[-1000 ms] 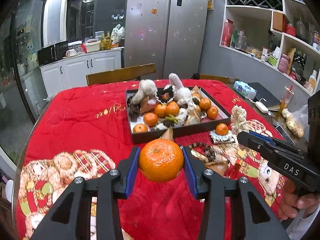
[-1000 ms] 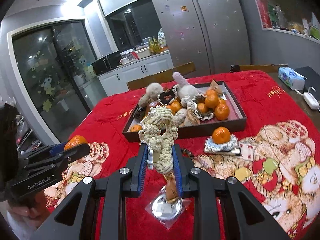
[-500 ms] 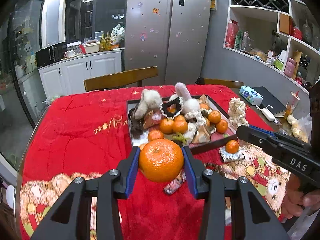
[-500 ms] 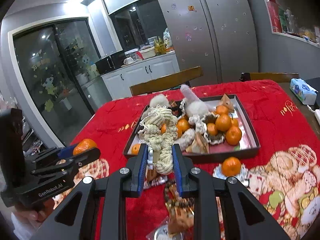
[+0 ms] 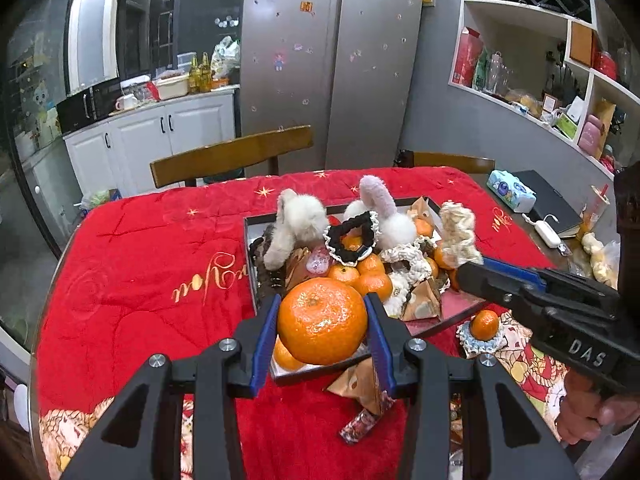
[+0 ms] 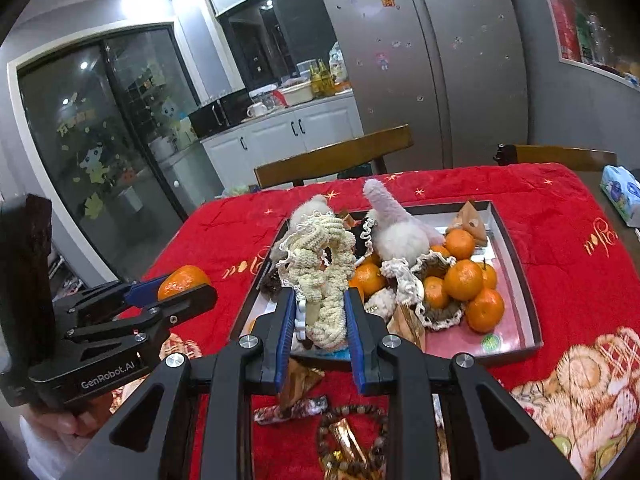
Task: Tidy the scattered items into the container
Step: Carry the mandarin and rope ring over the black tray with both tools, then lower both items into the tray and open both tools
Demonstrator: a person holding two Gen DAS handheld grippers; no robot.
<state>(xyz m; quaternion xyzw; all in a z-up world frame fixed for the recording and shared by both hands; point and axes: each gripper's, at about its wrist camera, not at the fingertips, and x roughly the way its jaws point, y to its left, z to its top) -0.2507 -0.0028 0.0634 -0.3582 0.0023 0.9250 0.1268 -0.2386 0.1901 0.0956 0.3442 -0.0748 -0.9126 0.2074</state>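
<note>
My left gripper is shut on a mandarin orange and holds it above the near left corner of the dark tray. My right gripper is shut on a cream knitted scrunchie, held above the tray's near edge. The tray holds several mandarins, fluffy plush pieces and scrunchies. The right gripper shows in the left wrist view, the left one in the right wrist view.
On the red cloth lie a mandarin on a blue scrunchie, a gold wrapper, a snack packet and a bead bracelet. Chairs stand behind the table. A tissue pack lies far right.
Both grippers moved forward toward the tray with their loads. The mandarin and the scrunchie now hang over the tray's near edge instead of over the cloth.
</note>
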